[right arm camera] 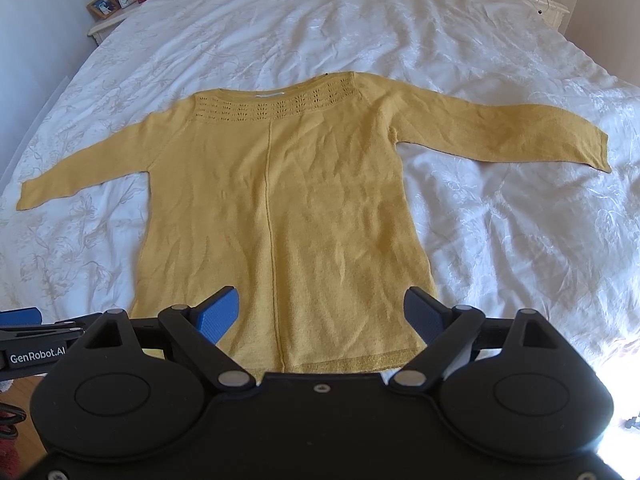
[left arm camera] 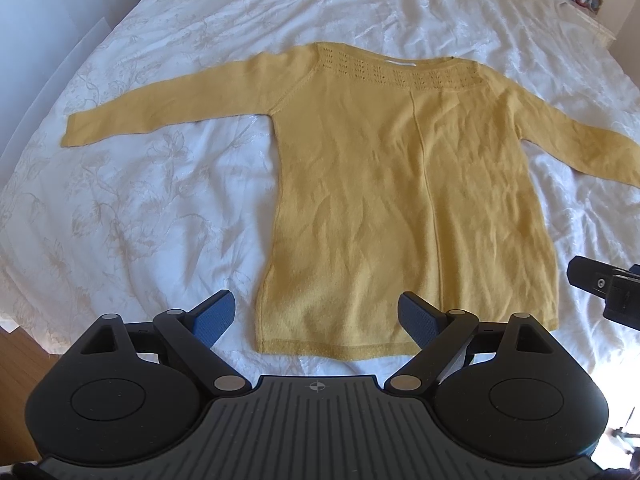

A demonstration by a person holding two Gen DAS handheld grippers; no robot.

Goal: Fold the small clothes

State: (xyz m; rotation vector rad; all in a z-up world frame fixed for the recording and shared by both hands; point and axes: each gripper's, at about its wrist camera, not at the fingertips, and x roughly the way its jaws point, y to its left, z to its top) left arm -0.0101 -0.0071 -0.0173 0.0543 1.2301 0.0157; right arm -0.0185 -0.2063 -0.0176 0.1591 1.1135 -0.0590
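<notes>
On the white bed (left arm camera: 160,184) a yellow sweater (left arm camera: 400,200) lies flat, sleeves spread

We look down our right gripper (right arm camera: 322,316), whose 2 blue fingers (right arm camera: 218,316) stand wide apart with nothing pressed between them. Beyond and between the fingers a yellow sweater (right arm camera: 280,200) lies flat on the white bed (right arm camera: 500,240), both sleeves spread outward; its hem (right arm camera: 348,362) sits just ahead of the fingers. Left of the fingers, part of the left gripper (right arm camera: 24,332) shows. Far beyond the fingers, 2 nightstands (right arm camera: 108,26) flank the bed.
</notes>
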